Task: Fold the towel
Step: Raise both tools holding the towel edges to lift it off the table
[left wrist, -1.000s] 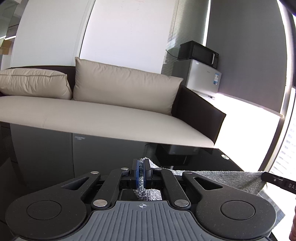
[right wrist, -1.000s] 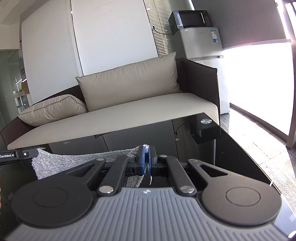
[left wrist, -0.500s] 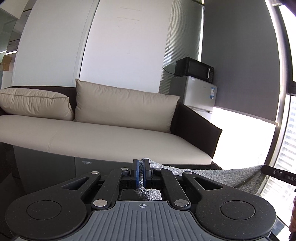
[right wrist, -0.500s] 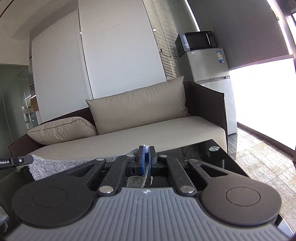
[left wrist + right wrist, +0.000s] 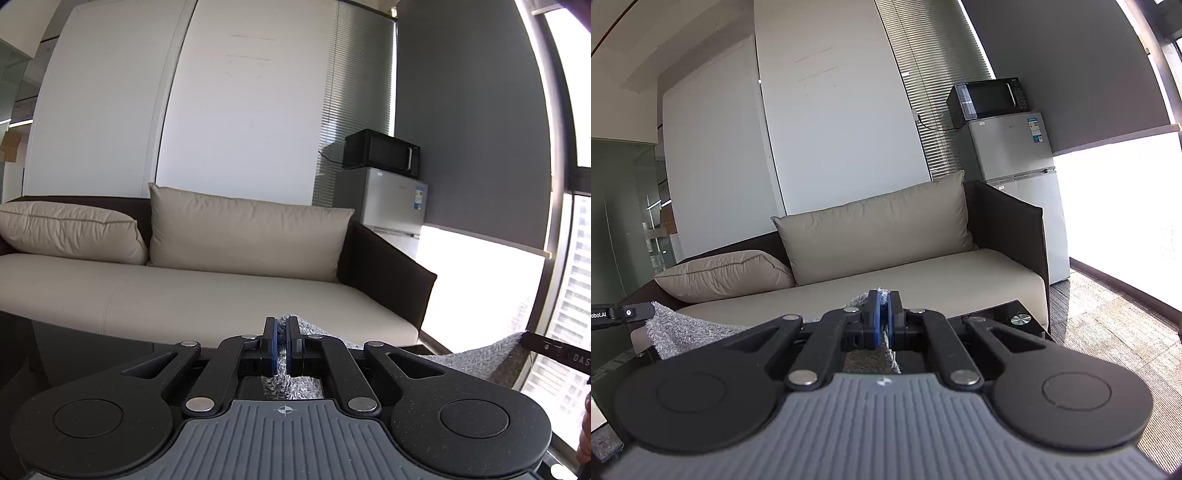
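A grey fluffy towel (image 5: 476,360) hangs stretched in the air between my two grippers. My left gripper (image 5: 281,325) is shut on one corner of it, and the cloth runs off to the right to the other gripper's fingers (image 5: 554,350). In the right wrist view my right gripper (image 5: 884,301) is shut on another corner of the towel (image 5: 683,334), which runs left to the left gripper's fingers (image 5: 624,313). Both grippers are raised well above the table. The lower part of the towel is hidden behind the gripper bodies.
A beige sofa (image 5: 203,295) with two cushions stands straight ahead. A black glass coffee table (image 5: 1008,317) lies below, with a small round metal object (image 5: 1021,318) on it. A small fridge (image 5: 1015,166) with a microwave (image 5: 991,98) on top stands at the right, by a bright window.
Both grippers have risen with the towel held between them; the sofa and table sit lower in both views. Both grips on the towel are unchanged.
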`<state>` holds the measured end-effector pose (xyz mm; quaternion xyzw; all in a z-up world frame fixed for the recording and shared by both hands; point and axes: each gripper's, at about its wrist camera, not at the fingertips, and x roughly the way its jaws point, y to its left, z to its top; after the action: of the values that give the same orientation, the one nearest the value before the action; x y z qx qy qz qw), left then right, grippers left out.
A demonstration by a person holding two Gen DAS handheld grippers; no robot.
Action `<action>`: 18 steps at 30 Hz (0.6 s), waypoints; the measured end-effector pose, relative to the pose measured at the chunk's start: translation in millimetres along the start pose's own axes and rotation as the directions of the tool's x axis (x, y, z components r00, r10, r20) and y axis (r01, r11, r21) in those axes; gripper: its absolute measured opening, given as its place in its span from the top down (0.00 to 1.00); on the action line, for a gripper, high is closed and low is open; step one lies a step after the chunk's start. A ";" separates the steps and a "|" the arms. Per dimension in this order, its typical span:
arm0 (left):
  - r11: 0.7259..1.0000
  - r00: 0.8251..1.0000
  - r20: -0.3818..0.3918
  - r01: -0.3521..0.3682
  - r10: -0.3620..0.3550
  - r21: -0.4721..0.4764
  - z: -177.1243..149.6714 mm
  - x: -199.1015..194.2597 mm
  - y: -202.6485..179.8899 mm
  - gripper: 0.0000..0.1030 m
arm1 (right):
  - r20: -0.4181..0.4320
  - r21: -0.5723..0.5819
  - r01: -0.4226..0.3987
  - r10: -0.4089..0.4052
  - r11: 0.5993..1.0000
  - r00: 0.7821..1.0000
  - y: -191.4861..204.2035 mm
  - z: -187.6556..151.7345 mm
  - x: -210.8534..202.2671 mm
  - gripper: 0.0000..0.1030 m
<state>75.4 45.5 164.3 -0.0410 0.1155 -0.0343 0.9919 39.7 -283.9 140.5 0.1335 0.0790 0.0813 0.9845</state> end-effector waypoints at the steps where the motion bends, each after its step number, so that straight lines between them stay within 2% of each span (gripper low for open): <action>1: 1.000 1.000 0.002 -0.001 0.001 0.001 1.8 -1.9 -1.0 0.96 | 0.002 -0.001 -0.002 0.002 1.000 1.000 0.3 1.7 -2.2 0.97; 18: 0.999 0.998 0.049 -0.037 0.036 0.034 21.8 -44.3 -16.7 0.96 | 0.041 -0.007 -0.028 0.028 1.000 0.999 6.5 33.7 -40.0 0.97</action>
<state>36.5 33.9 197.0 -0.0226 0.0917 -0.0170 0.9954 5.8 -293.5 179.7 0.1329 0.0564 0.0927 0.9852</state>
